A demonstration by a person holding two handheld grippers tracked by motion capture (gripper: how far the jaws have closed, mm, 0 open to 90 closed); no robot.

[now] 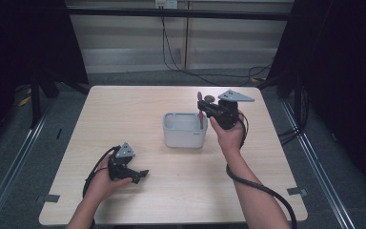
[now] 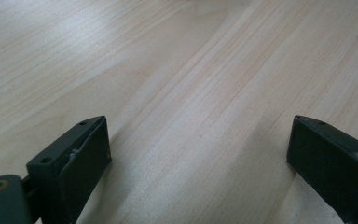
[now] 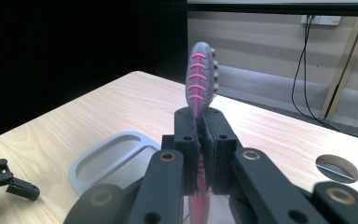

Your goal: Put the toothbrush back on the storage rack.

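Note:
A grey and pink toothbrush [image 1: 199, 98] stands upright, head up, above the right end of a grey two-compartment holder [image 1: 185, 138]. My right gripper [image 1: 203, 109] is shut on its handle. In the right gripper view the brush head [image 3: 198, 74] rises above the closed jaws of the right gripper [image 3: 201, 123], and the pink handle hangs below them toward the holder [image 3: 74, 176]. My left gripper [image 1: 140, 175] rests on the table at the front left, held by a hand. In the left gripper view its jaws [image 2: 198, 149] stand wide apart over bare wood with nothing between them.
The light wooden table [image 1: 124, 109] has a round cable hole [image 3: 338, 168] behind the holder. Black cables trail from both grippers toward the front edge. Dark curtains flank the table, and a wall with hanging cables [image 1: 171, 52] lies beyond it.

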